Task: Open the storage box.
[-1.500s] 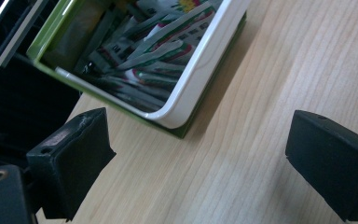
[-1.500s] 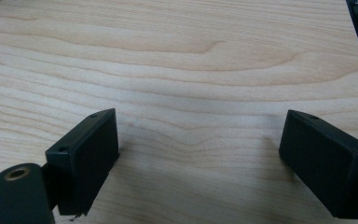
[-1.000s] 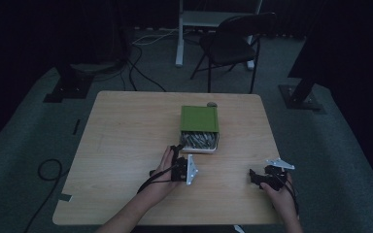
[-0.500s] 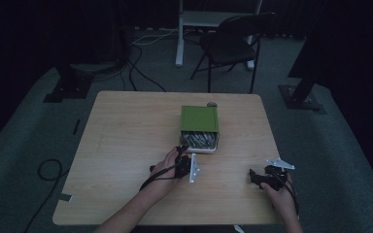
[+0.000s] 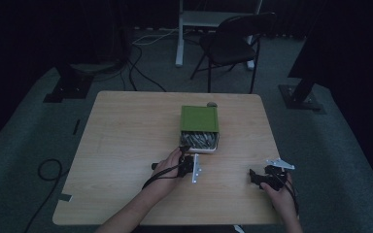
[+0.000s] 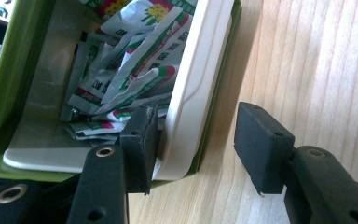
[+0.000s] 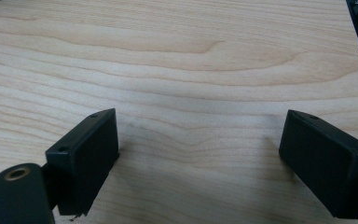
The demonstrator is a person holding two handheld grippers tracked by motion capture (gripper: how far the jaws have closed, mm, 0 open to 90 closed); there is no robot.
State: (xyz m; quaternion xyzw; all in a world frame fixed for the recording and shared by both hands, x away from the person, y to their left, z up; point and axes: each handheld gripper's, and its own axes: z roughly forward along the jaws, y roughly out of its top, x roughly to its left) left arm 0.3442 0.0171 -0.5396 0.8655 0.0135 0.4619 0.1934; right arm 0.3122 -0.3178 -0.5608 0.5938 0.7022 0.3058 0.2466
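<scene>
Your left claw (image 6: 191,144) is straddling the white plastic tray's (image 6: 193,93) rounded rim, its jaws having just been closing, one pad inside among crinkled foil sachets (image 6: 135,60), the other not yet touching. In the high view's centre, the green box (image 5: 199,118) is hiding the tray's far end. At lower right, your right claw (image 7: 198,163) is gaping wide over the bare wood-grain tabletop (image 7: 191,56).
</scene>
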